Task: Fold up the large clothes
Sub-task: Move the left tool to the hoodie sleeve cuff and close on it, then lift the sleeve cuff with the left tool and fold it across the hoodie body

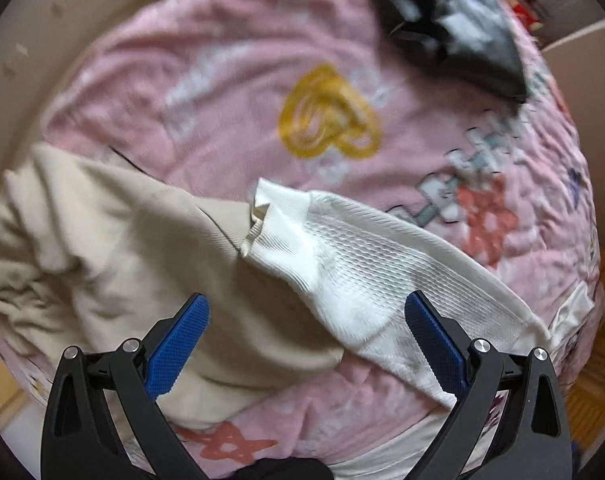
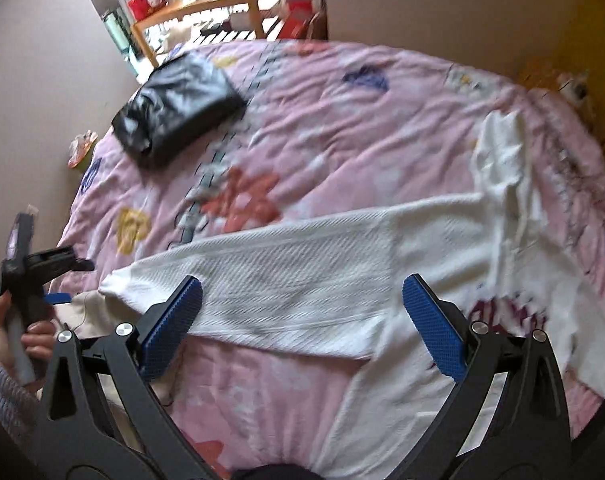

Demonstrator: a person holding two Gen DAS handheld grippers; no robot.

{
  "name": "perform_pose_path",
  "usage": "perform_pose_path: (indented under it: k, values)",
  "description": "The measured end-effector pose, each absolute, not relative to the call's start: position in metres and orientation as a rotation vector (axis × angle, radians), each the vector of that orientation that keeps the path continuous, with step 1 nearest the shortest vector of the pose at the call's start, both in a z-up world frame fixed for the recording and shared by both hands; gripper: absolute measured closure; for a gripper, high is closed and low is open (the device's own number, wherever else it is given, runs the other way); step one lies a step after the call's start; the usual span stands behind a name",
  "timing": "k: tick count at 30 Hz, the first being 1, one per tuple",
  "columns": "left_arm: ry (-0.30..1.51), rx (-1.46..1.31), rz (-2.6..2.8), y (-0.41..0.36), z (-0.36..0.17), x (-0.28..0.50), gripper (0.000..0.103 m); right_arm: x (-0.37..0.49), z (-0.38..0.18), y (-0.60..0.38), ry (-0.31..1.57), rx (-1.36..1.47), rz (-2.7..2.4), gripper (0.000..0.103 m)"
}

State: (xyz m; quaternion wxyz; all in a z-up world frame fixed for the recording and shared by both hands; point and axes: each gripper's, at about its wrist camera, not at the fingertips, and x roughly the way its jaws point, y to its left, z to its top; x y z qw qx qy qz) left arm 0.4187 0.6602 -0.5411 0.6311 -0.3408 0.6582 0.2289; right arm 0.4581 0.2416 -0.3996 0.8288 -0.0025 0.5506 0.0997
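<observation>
The white sweater (image 2: 286,276) lies spread on the bed, with one long textured sleeve running from the lower left toward the centre of the right wrist view and its body filling the lower right, where a dark red print shows. In the left wrist view the sleeve's ribbed cuff (image 1: 270,208) sits at the centre of the frame, its end resting against a beige garment (image 1: 114,248) that is bunched at the left side.

The right gripper (image 2: 302,304) hovers over the sleeve at the bottom centre of its frame, its two blue-padded fingers wide apart and holding nothing. The left gripper (image 1: 307,322) also hangs above the cloth, one finger over the beige garment and the other over the white sleeve; its fingers are spread apart and empty too. At the lower left of the right wrist view a hand (image 2: 30,332) grips the handle of that left gripper, with a grey knitted sleeve at the wrist.

Counted: two grippers, one white sweater, one beige garment, and one folded black garment (image 2: 174,104) lying well apart in the upper left. A pink patterned blanket (image 2: 342,128) covers the bed under everything. Beyond the bed, a wooden table (image 2: 222,4) stands at the top.
</observation>
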Motion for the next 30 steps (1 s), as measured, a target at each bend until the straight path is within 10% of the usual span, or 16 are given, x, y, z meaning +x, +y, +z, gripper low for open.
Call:
perform_pose_path:
  k: [10,15,30]
  values:
    - [1.556,-0.879,0.540,0.669,-0.612,0.422,0.009,0.468,-0.428,0.234,1.226,-0.019,0.189,0.006]
    - [1.629,-0.764,0.592,0.667,-0.620,0.428,0.048,0.479,-0.437,0.230,1.241,0.030,0.150,0.006]
    - [1.545,-0.510,0.570,0.629,-0.562,0.431,0.094,0.456,-0.449,0.200,1.232,0.087,0.040,0.006]
